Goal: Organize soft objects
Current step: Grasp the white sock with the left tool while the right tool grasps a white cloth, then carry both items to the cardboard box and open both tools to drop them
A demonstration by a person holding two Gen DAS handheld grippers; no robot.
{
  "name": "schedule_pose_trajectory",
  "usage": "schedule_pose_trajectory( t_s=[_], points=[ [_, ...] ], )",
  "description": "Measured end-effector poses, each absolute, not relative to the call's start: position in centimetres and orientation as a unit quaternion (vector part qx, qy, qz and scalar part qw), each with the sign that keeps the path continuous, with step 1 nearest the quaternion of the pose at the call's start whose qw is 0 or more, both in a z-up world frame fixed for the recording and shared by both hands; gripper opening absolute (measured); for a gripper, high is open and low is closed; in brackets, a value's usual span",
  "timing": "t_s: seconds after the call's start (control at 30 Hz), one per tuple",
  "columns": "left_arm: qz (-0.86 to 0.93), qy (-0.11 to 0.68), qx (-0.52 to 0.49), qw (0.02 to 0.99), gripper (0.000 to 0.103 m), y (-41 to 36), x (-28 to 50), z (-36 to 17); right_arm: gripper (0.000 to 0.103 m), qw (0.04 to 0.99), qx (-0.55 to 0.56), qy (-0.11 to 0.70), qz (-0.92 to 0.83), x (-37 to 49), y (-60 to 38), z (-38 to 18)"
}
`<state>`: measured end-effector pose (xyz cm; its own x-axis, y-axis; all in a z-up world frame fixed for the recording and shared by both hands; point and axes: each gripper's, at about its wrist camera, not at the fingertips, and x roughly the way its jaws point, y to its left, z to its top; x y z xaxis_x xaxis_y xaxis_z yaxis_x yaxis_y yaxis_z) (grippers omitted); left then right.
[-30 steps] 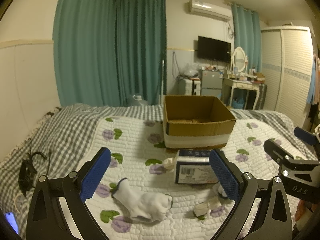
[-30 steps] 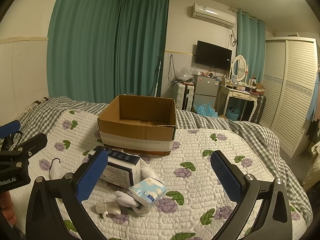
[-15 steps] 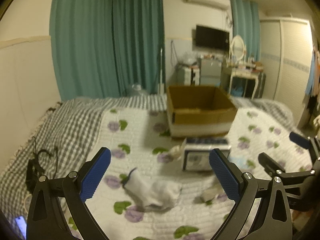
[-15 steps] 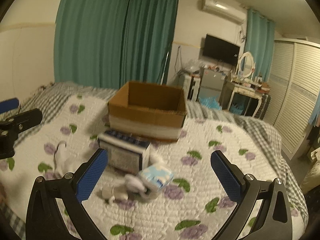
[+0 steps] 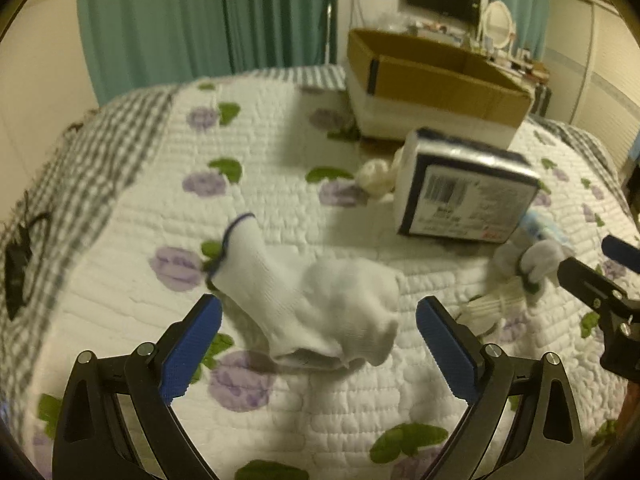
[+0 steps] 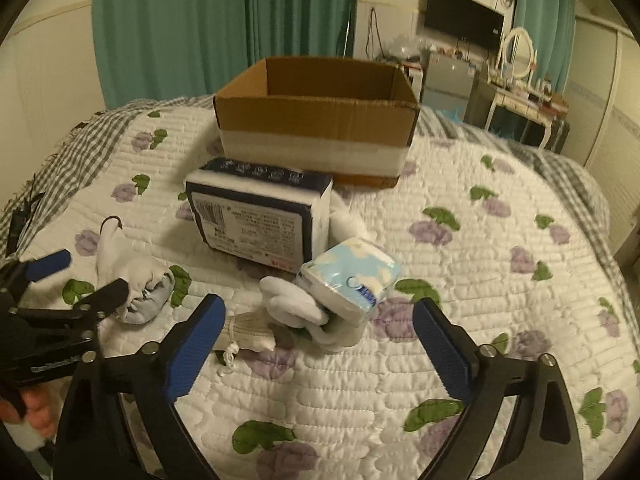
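Observation:
A white sock with a dark cuff [image 5: 312,296] lies on the quilt just ahead of my open left gripper [image 5: 318,344]; it also shows in the right wrist view [image 6: 132,280]. My open right gripper [image 6: 318,344] hovers over a second white sock [image 6: 296,308], a light blue tissue pack [image 6: 352,276] and a small white bundle [image 6: 248,332]. A navy and white tissue package [image 6: 260,216] stands behind them. An open cardboard box [image 6: 320,120] stands further back. Both grippers are empty.
The flowered white quilt [image 6: 480,280] covers the bed, with a grey checked blanket [image 5: 80,152] at the left edge. A black cable [image 5: 20,264] lies at the far left. Teal curtains, a dresser and a wardrobe stand beyond the bed.
Both grippers have moved forward and down toward the bed. The sock now sits close between the left fingers, and the sock and tissue pack close ahead of the right fingers.

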<state>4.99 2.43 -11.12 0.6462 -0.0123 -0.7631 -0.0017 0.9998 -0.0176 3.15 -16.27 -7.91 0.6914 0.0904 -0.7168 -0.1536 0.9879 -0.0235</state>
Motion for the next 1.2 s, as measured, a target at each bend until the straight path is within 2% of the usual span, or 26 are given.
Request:
schedule_pose_trajectory(
  t_s=[0.03, 0.1, 0.13, 0.17, 0.23, 0.3, 0.33, 0.37, 0.4, 0.5, 0.63, 0.7, 0.8, 0.83, 0.87, 1.2],
  points=[
    [-0.007, 0.424, -0.013, 0.906, 0.099, 2.5, 5.3, -11.4, 0.09, 0.917, -0.044, 0.391, 0.068, 3.3, -16.0, -8.1],
    [-0.004, 0.428, -0.009, 0.904, 0.099, 2.4, 5.8, -11.8, 0.08, 0.914, -0.055, 0.396, 0.072, 3.2, -15.3, -8.5],
    [-0.003, 0.43, -0.005, 0.903, 0.094, 2.3, 6.1, -12.0, 0.079, 0.913, -0.058, 0.398, 0.074, 3.2, -15.0, -8.6],
    [-0.007, 0.433, -0.003, 0.901, 0.084, 2.1, 6.3, -12.3, 0.079, 0.911, -0.061, 0.399, 0.078, 3.1, -14.7, -8.7],
    [-0.013, 0.447, -0.009, 0.895, 0.081, 2.0, 7.0, -12.9, 0.076, 0.908, -0.065, 0.407, 0.082, 3.5, -14.2, -9.2],
    [-0.012, 0.446, -0.009, 0.895, 0.08, 1.9, 7.3, -13.1, 0.061, 0.903, -0.062, 0.416, 0.085, 4.2, -13.8, -9.8],
    [-0.013, 0.443, -0.008, 0.896, 0.077, 1.8, 7.2, -13.0, 0.058, 0.901, -0.061, 0.42, 0.085, 4.6, -13.6, -10.2],
    [-0.015, 0.441, -0.006, 0.897, 0.075, 1.9, 7.2, -13.0, 0.049, 0.9, -0.063, 0.423, 0.084, 4.9, -13.4, -10.4],
    [-0.017, 0.438, -0.005, 0.899, 0.074, 1.9, 7.0, -12.9, 0.037, 0.9, -0.068, 0.423, 0.078, 5.2, -13.3, -10.7],
    [-0.022, 0.432, -0.008, 0.902, 0.066, 2.3, 6.7, -12.6, 0.028, 0.905, -0.058, 0.415, 0.069, 5.3, -13.8, -10.5],
    [-0.03, 0.422, -0.018, 0.906, 0.054, 2.5, 6.1, -12.0, 0.023, 0.911, -0.019, 0.405, 0.073, 4.9, -15.4, -9.5],
    [-0.032, 0.419, -0.025, 0.907, 0.053, 2.7, 5.7, -11.6, 0.022, 0.915, -0.01, 0.395, 0.078, 4.4, -15.7, -8.8],
    [-0.042, 0.411, -0.026, 0.91, 0.045, 2.8, 5.0, -11.1, 0.022, 0.923, -0.011, 0.375, 0.083, 3.0, -15.9, -7.5],
    [-0.046, 0.408, -0.028, 0.911, 0.041, 2.8, 4.7, -10.8, 0.022, 0.925, -0.009, 0.369, 0.086, 2.6, -16.0, -7.0],
    [-0.051, 0.406, -0.03, 0.912, 0.028, 2.8, 4.6, -10.7, 0.022, 0.927, -0.008, 0.365, 0.089, 2.2, -16.1, -6.7],
    [-0.068, 0.366, -0.021, 0.928, 0.023, 1.5, 3.1, -7.2, 0.022, 0.94, -0.002, 0.324, 0.112, 0.2, -16.7, -3.6]
  ],
)
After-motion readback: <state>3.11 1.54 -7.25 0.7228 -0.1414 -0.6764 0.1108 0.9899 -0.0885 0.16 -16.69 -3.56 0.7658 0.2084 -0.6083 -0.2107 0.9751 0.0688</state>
